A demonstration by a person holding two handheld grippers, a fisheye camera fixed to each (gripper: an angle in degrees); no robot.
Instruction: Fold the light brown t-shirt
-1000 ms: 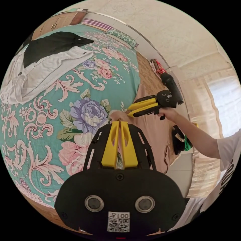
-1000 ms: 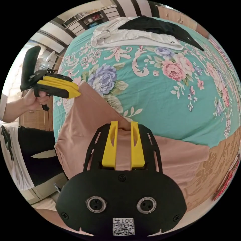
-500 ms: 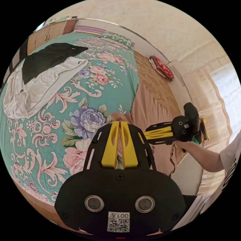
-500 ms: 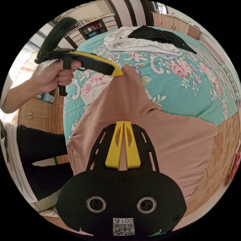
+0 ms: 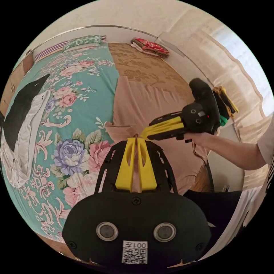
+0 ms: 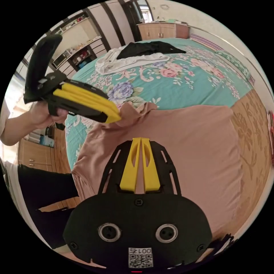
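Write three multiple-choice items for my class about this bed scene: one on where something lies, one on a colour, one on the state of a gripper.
1. Where does the black garment lie?
A. On top of the white garment
B. On the light brown t-shirt
C. On the floor

2. What is the ground colour of the floral bedspread?
A. Red
B. Teal green
C. Grey

3. How does the left gripper stand?
A. Wide open above the bedspread
B. Lying loose on the bed
C. Shut on the t-shirt's cloth

Answers:
1 A, the dark cloth overlaps the white one at the far side of the bed.
2 B, teal shows between the pink and purple flowers.
3 C, its yellow tips meet on a raised peak of brown cloth.
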